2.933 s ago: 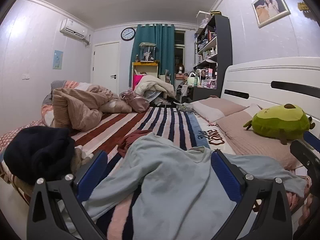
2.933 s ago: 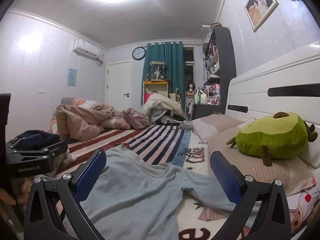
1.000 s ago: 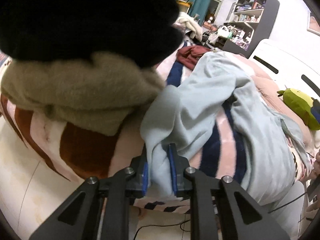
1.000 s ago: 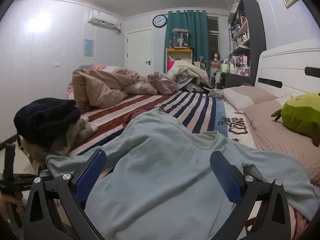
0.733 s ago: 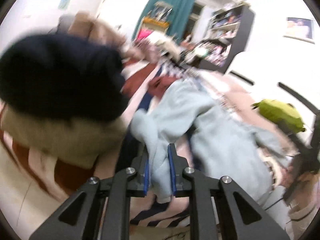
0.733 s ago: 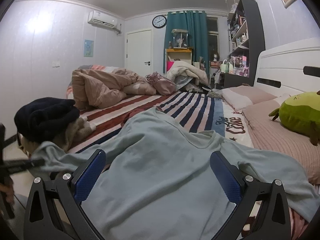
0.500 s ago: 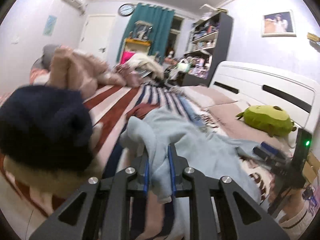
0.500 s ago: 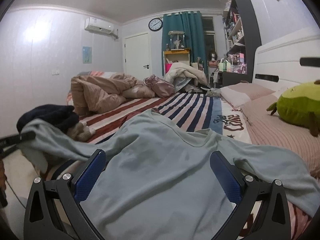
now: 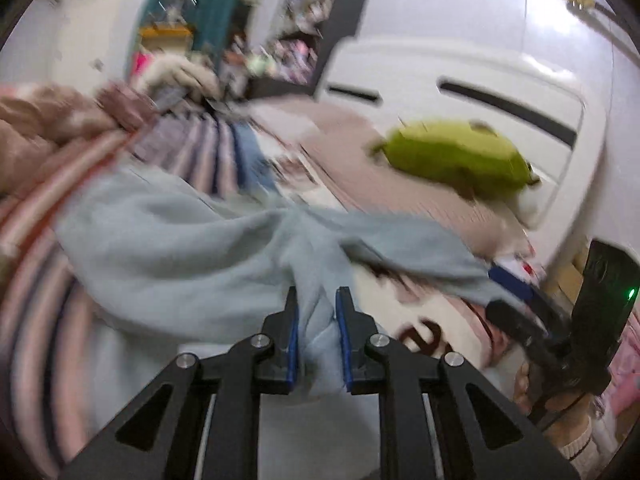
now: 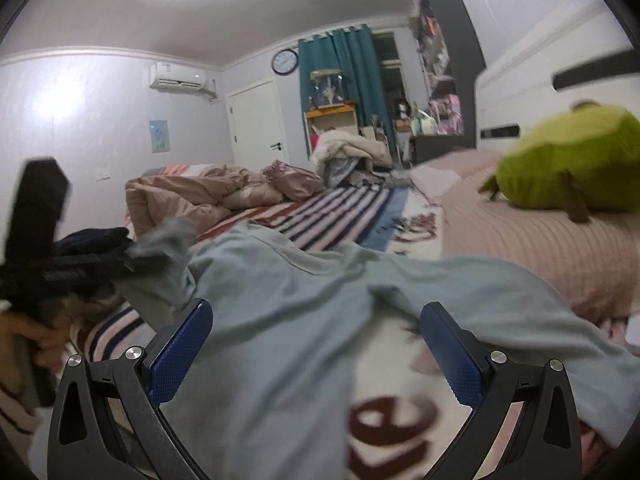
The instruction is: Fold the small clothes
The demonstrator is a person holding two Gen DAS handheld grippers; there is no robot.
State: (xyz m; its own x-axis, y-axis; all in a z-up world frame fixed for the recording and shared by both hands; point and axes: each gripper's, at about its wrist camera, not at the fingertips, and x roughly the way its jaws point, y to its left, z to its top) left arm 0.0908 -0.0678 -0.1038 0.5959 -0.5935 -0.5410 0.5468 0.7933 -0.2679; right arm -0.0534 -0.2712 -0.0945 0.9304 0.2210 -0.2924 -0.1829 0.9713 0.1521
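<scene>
At nine o'clock in the right wrist view, the left gripper is seen side-on, gripped by a hand near the frame's left edge. A bunched end of the pale blue top is clamped in its jaws, in front of a dark garment lying at the bed's edge. In the left wrist view the same grip is seen from behind: the blue pads are drawn close together at six o'clock, and a fold of the pale blue top is pinched between them, its cloth rising from the jaws and spreading toward nine and ten o'clock over the striped blanket. One sleeve is stretched toward three o'clock, where its far end lies by the right gripper, seen small and blurred at the frame's right side.

In the right wrist view the right gripper is held with its jaws spread wide; nothing is pressed between the pads, and the top is draped across the bed under and beyond them. A crumpled pink quilt is heaped at ten o'clock. A green plush toy is propped on the pink pillows at two o'clock, against the white headboard. Much of both views is smeared by motion.
</scene>
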